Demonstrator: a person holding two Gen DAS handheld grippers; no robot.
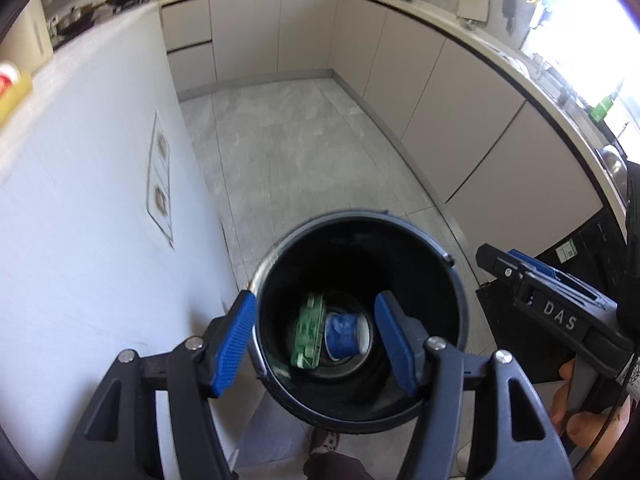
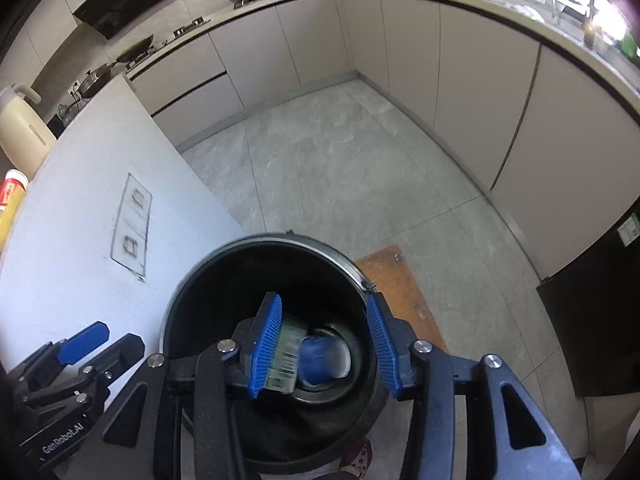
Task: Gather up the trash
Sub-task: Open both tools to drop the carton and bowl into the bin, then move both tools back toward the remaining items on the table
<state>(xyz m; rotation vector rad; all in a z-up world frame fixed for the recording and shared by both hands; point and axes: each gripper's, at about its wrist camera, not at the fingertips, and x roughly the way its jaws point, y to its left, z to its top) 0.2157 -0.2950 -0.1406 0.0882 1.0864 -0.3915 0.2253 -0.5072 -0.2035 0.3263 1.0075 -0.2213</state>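
Observation:
A black round trash bin (image 1: 432, 256) stands on the floor beside a white counter; it also shows in the right wrist view (image 2: 192, 292). At its bottom lie a green packet (image 1: 308, 332) and a blue crumpled cup (image 1: 344, 334), seen again as the packet (image 2: 289, 352) and the cup (image 2: 320, 360). My left gripper (image 1: 316, 344) is open and empty above the bin's mouth. My right gripper (image 2: 326, 346) is open and empty above the bin too. The right gripper (image 1: 540, 296) shows in the left wrist view, the left gripper (image 2: 100, 344) in the right wrist view.
The white counter (image 1: 80, 220) with inset sockets (image 2: 134, 224) is on the left. Beige kitchen cabinets (image 2: 480, 92) curve around the grey tiled floor (image 2: 340, 168). An orange mat (image 2: 400, 288) lies by the bin. A black appliance (image 2: 600, 320) stands right. A cream kettle (image 2: 20, 136) sits at far left.

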